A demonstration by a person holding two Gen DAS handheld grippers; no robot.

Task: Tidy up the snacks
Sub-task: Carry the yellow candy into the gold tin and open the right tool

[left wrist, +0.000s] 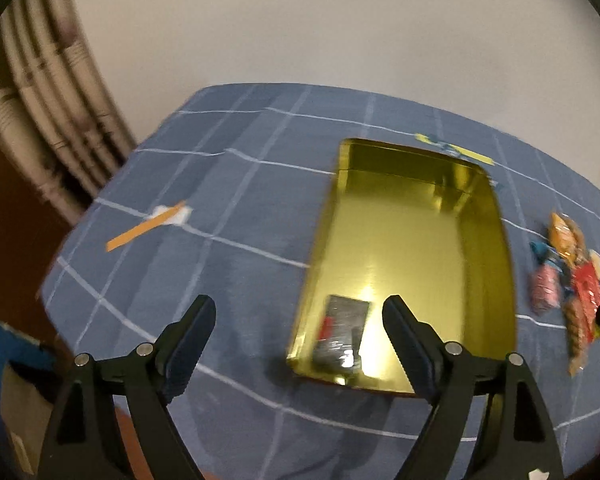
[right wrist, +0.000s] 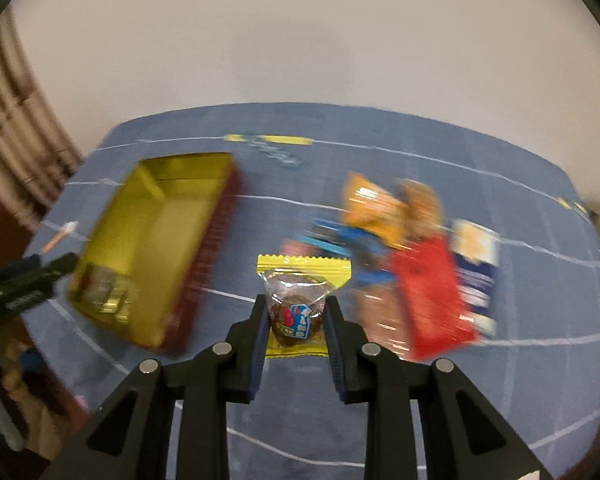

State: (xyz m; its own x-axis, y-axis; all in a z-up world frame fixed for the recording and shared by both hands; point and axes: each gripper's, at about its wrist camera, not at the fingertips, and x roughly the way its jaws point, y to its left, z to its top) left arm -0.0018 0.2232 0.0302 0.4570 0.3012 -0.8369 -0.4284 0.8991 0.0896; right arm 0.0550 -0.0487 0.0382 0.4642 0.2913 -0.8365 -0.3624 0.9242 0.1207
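Left of tin (right wrist: pixel 152 240): my left gripper (left wrist: pixel 298 320), jaws wide, nothing between them. Inside tin, near corner: one dark packet (left wrist: pixel 342 330). Right of tin: my right gripper (right wrist: pixel 294 322) clenched on yellow packet (right wrist: pixel 300 300), raised above cloth (right wrist: pixel 300 392). Further right of tin: snack pile (right wrist: pixel 416 256), loose, overlapping. Risks, my judgement: slick wrapper slips from pads mid-carry; packet catches tin's red wall and drops outside; my grippers bump above tin.
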